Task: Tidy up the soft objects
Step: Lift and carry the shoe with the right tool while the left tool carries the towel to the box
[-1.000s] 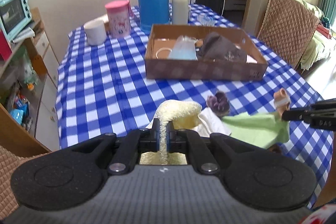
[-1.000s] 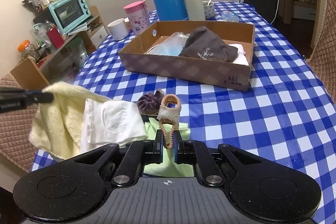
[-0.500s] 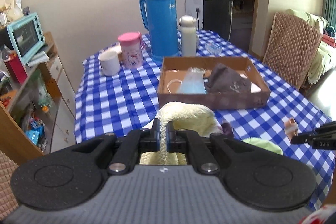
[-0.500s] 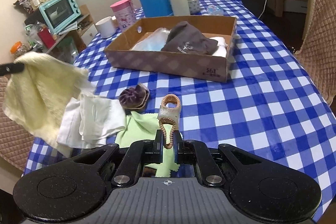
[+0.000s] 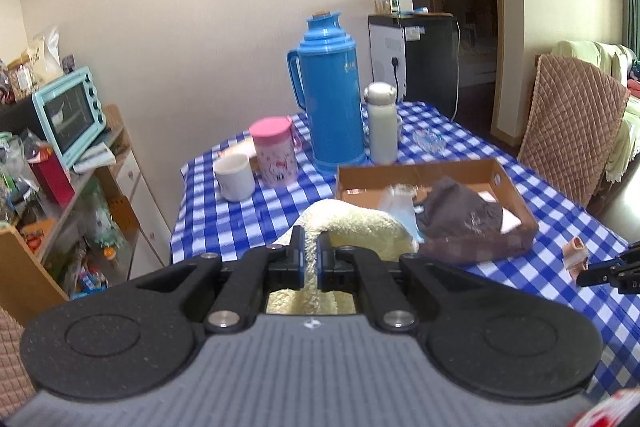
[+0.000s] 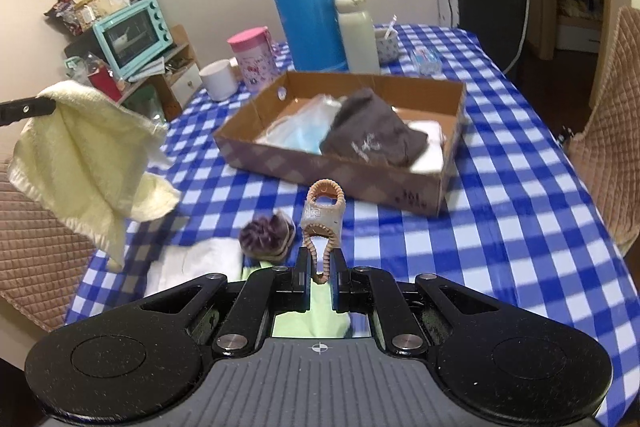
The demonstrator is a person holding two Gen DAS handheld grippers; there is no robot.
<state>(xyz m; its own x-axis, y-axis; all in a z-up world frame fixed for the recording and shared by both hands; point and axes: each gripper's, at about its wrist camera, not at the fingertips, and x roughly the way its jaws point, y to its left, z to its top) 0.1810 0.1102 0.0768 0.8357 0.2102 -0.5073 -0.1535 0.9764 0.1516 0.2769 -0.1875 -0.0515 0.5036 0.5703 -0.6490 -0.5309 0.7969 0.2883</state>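
My left gripper (image 5: pixel 310 254) is shut on a pale yellow towel (image 5: pixel 356 227), which hangs free above the table's left edge in the right wrist view (image 6: pixel 84 163). My right gripper (image 6: pixel 320 267) is shut on a tan elastic hair band (image 6: pixel 322 215) that stands up between its jaws. A cardboard box (image 6: pixel 352 171) on the blue checked table holds a grey-brown cloth (image 6: pixel 372 139), a blue mask (image 6: pixel 300 139) and something white. On the table near me lie a purple scrunchie (image 6: pixel 266 237), a white cloth (image 6: pixel 192 263) and a green cloth (image 6: pixel 312 319).
Behind the box stand a blue thermos (image 6: pixel 306 3), a white bottle (image 6: pixel 357 31), a pink mug (image 6: pixel 254 57) and a white cup (image 6: pixel 218 79). A shelf with a teal oven (image 6: pixel 132 35) is at left. Quilted chairs (image 6: pixel 616 131) flank the table.
The left gripper has risen with the towel, lifting it off the table so it hangs free. The right gripper has lifted the hair band a little and moved toward the box.
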